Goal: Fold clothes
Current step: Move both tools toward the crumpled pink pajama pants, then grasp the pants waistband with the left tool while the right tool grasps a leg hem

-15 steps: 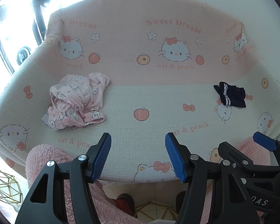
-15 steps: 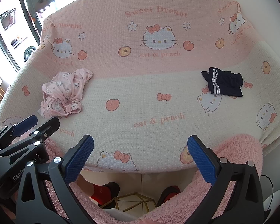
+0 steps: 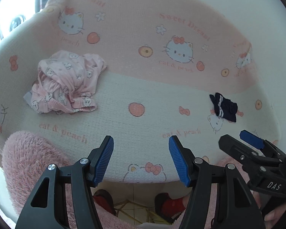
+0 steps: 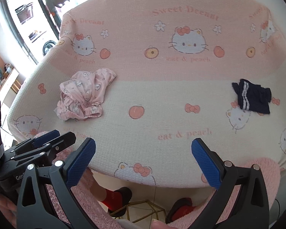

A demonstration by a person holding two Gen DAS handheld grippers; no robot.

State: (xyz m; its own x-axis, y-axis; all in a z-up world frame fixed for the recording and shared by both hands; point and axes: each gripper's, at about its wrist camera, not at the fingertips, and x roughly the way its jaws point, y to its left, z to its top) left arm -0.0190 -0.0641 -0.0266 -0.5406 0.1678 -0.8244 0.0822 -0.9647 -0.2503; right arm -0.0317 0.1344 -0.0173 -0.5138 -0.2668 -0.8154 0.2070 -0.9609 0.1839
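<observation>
A crumpled pink garment with a white cartoon print (image 3: 66,84) (image 4: 83,95) lies on the left of the sofa seat. A small folded navy garment with white stripes (image 3: 224,107) (image 4: 254,98) rests on the right of the seat. My left gripper (image 3: 141,160) hangs open over the seat's front edge, nothing between its blue pads. My right gripper (image 4: 143,164) is open too, spread wide above the same edge and empty. Each gripper shows in the other's view: the right gripper (image 3: 251,141) at lower right, the left gripper (image 4: 45,135) at lower left. Both stay well short of the clothes.
A pink and cream printed cover (image 3: 143,126) (image 4: 162,118) drapes the sofa seat and backrest. The person's fluffy pink trousers (image 3: 32,152) (image 4: 261,173) and red socks in dark slippers (image 4: 116,196) sit below the seat edge. A gold wire frame (image 4: 143,208) stands on the floor. Bright windows are at upper left.
Both views have tilted and shifted toward the left of the sofa, so the pink garment looks nearer in the left wrist view. Both grippers stay open. The clothes have not moved.
</observation>
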